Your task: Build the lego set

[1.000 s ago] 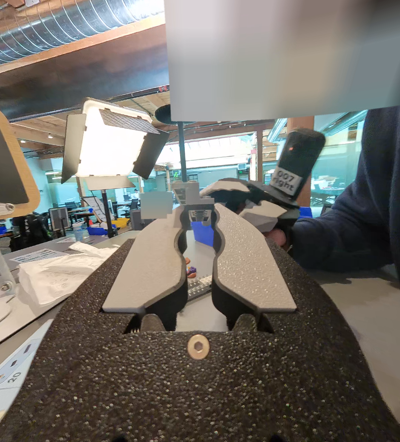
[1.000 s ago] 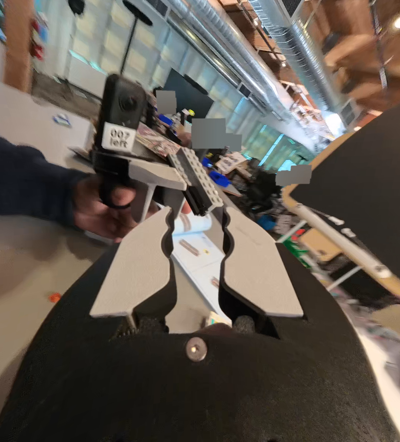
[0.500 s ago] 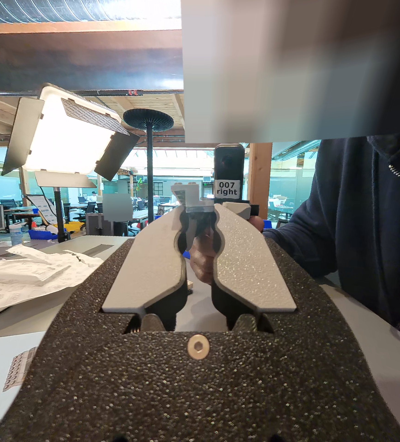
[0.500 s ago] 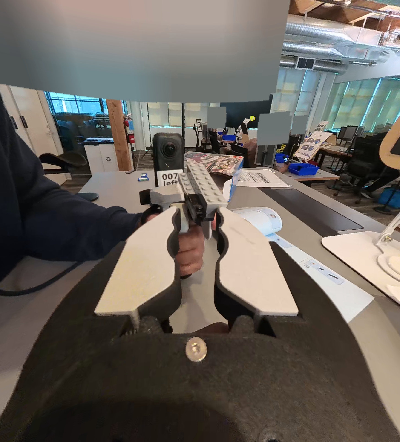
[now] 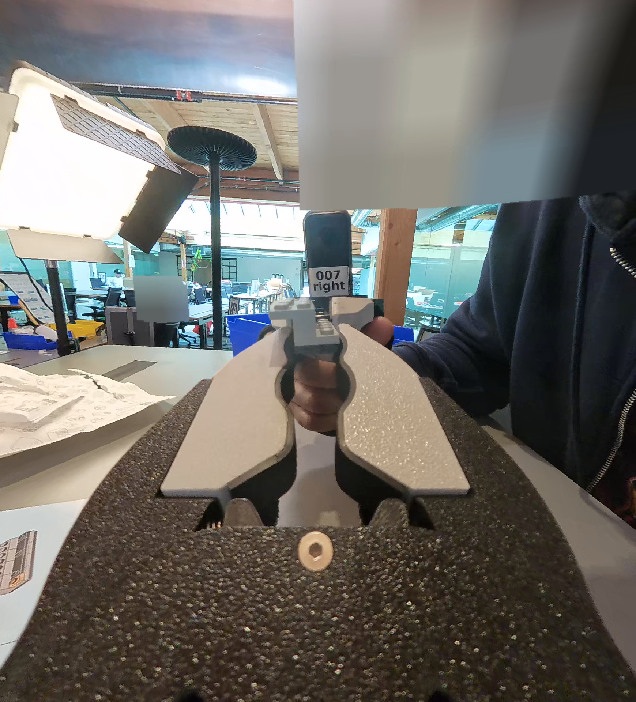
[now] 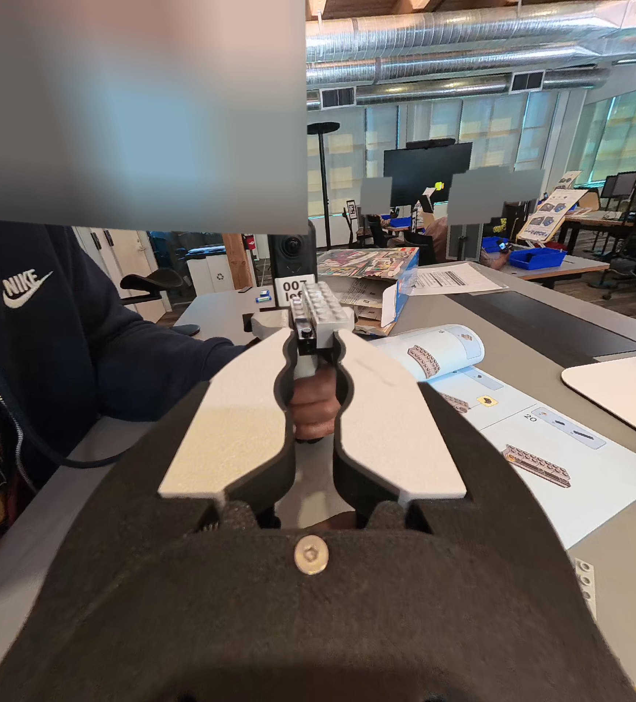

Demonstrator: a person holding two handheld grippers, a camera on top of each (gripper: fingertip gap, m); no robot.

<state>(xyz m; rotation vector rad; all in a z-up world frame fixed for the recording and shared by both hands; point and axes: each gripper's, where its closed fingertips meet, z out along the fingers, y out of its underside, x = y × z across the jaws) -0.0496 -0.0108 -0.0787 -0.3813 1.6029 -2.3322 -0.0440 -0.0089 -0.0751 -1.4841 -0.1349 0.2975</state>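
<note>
A grey brick assembly (image 5: 305, 326) with a black piece on one side is held up in the air above the table, between the two grippers, which face each other. My left gripper (image 5: 310, 343) is shut on one end of it. My right gripper (image 6: 314, 342) is shut on the other end, with both pads pressed on the grey block (image 6: 325, 315) and its black piece (image 6: 305, 338). The right gripper's finger (image 5: 350, 309) shows behind the assembly in the left wrist view. The left gripper's finger (image 6: 268, 323) shows behind it in the right wrist view.
A person in a dark hoodie (image 5: 574, 323) holds both grippers. An open instruction booklet (image 6: 498, 402), a torn cardboard box (image 6: 377, 277) and a white base plate (image 6: 620, 387) lie on the grey table. A crumpled printed bag (image 5: 42, 399) and a lit lamp panel (image 5: 69, 159) are at the left. The grippers are tip to tip, or close to it.
Both grippers swung to face each other head-on. The right gripper's jaws narrowed and closed on the brick assembly that the left gripper kept holding.
</note>
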